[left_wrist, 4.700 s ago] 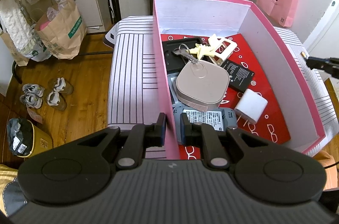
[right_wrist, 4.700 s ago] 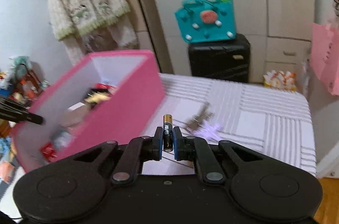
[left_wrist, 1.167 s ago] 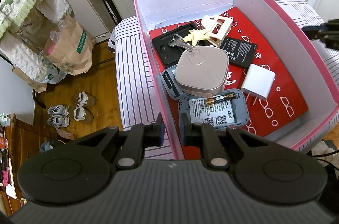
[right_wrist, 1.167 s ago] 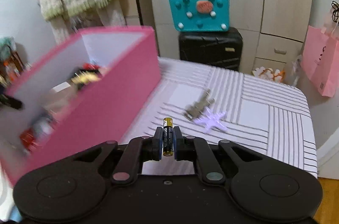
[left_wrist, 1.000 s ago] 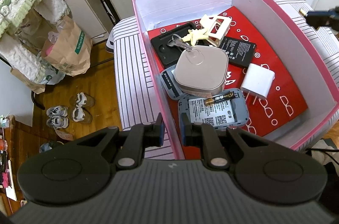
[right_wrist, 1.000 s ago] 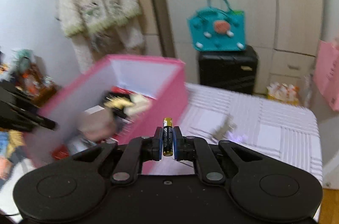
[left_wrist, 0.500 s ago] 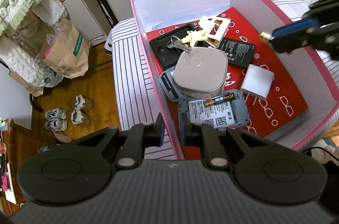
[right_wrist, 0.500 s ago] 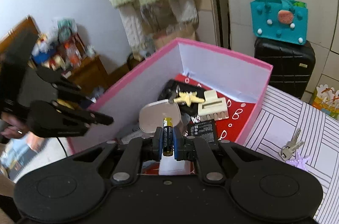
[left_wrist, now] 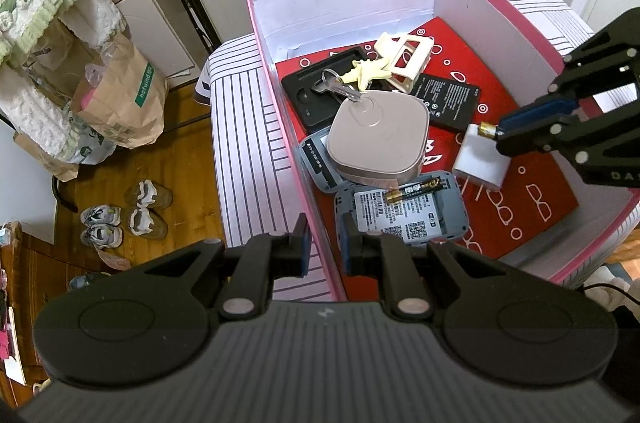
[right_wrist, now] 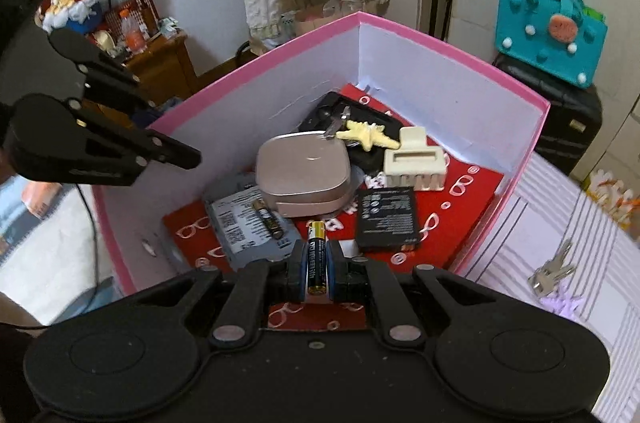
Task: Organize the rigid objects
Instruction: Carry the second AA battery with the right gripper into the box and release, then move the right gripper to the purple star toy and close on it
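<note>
A pink box (left_wrist: pixel 272 71) with a red patterned floor stands on the striped table. My left gripper (left_wrist: pixel 324 247) is shut on its near left wall; one of its fingers (right_wrist: pixel 160 145) shows in the right wrist view. My right gripper (right_wrist: pixel 316 259) is shut on an AA battery (right_wrist: pixel 316 251) and hangs inside the box, over the white charger cube (left_wrist: pixel 480 163). The battery's gold tip (left_wrist: pixel 487 131) sticks out of the right gripper (left_wrist: pixel 500 131). A second battery (left_wrist: pixel 416 189) lies on a grey device (left_wrist: pixel 400 219), next to a beige square case (left_wrist: pixel 376 139).
The box also holds a black phone battery (left_wrist: pixel 448 101), a cream hair clip (left_wrist: pixel 408 63), keys with a yellow star (left_wrist: pixel 360 75) and a black case (left_wrist: pixel 316 91). Keys with a purple star (right_wrist: pixel 552 275) lie on the table right of the box. Paper bag (left_wrist: pixel 120 103) and shoes (left_wrist: pixel 124 215) are on the floor.
My right gripper has swung with the battery from beside the box to over its inside, above the white cube. The left gripper has kept its hold on the wall.
</note>
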`<state>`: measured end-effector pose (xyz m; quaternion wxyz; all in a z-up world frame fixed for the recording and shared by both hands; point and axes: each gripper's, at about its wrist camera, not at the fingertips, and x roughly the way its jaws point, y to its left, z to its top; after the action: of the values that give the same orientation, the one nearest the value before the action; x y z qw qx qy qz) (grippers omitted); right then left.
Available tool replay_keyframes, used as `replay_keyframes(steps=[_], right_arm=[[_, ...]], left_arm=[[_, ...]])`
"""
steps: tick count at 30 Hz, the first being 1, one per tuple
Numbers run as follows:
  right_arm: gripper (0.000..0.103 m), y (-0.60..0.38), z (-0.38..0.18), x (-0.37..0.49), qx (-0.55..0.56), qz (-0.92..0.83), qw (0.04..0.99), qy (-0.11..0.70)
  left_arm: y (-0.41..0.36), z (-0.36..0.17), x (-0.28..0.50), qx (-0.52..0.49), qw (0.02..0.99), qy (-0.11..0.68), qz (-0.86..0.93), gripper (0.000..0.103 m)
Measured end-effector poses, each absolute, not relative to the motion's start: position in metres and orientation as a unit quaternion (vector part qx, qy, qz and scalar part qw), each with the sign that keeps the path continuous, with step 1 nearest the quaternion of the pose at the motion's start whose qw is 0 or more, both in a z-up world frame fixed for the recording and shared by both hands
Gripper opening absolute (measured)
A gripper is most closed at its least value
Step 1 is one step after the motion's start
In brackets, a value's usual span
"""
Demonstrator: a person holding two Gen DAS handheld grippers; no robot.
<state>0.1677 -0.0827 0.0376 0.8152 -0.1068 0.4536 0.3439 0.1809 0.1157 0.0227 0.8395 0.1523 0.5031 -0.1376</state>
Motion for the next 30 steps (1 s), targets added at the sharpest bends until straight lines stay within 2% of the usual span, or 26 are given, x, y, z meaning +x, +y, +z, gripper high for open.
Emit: replay_keyframes(steps=[7,17,30], right_arm=[[0.015,-0.098,0.047,0.168,-0.092,0.336,0.828,0.439],[0.029,-0.171,0.070,0.162,-0.017,0.265,0.876,0.402],[0.046,-0.243,0.023,0.166,0.006,0.173,0.887,0.427]], left_arm=[[0.116,0.023,0.181,0.151,0.840,0.503,-0.137,0.013],[0.116,0.023,0.180,0.145,0.842,0.503,-0.133,0.013],[0.115,0.023,0.180,0.140,0.842,0.505,-0.125,0.013]])
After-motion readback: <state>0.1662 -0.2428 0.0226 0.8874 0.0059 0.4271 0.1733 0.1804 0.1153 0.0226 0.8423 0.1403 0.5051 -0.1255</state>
